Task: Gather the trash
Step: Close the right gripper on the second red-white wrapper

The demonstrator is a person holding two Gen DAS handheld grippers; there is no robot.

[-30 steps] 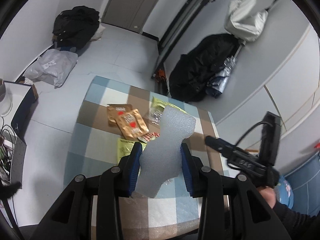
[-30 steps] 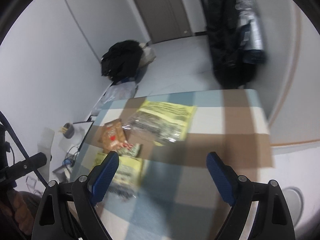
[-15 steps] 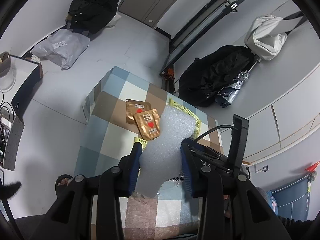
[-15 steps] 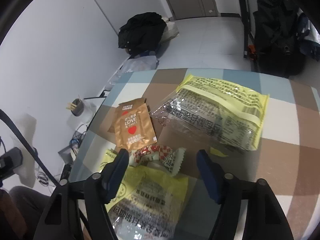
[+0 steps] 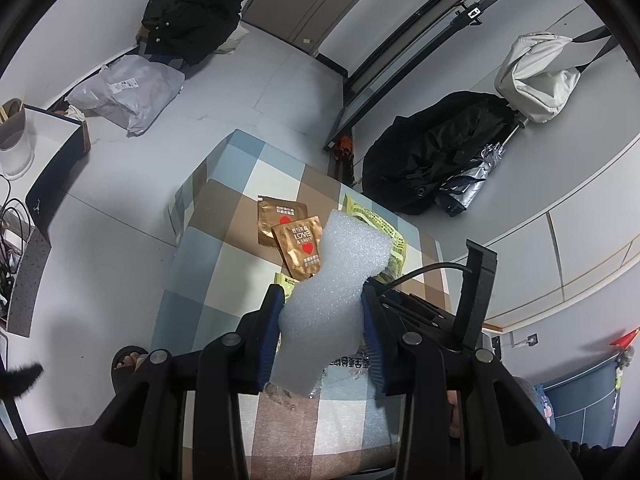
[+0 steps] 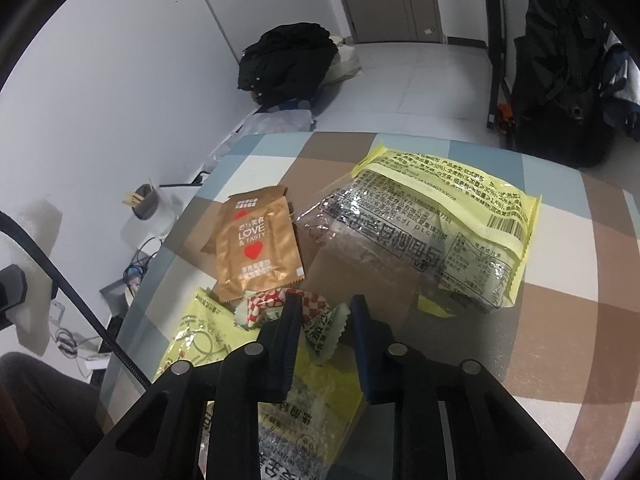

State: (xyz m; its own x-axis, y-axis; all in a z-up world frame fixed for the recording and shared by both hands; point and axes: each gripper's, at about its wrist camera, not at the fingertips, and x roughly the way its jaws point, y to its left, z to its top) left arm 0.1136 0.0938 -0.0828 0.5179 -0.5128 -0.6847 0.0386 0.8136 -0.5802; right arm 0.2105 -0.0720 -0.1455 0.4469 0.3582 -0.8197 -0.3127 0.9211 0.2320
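Note:
My left gripper (image 5: 322,292) is shut on a piece of white foam (image 5: 340,264) and holds it above the checked table (image 5: 224,208). My right gripper (image 6: 324,308) is low over the table. Its jaws are closing on a small red-and-white checked candy wrapper (image 6: 268,304), whose crimped end sits pinched between the pads. Two gold sachets (image 6: 256,252) with red hearts lie just beyond it. A large yellow and clear food bag (image 6: 432,232) lies to the right. A second yellow bag (image 6: 200,332) lies under the right gripper, partly hidden.
On the floor past the table are a pile of black clothes (image 5: 192,16) and a grey plastic bag (image 5: 124,92). A black bag with a folded umbrella (image 5: 432,156) leans on the right wall. A person's slippered foot (image 5: 128,360) is by the table's left side.
My right gripper came down to the table, and its wide jaws narrowed around the candy wrapper. The left gripper shifted and rolled a little with the foam, then held still.

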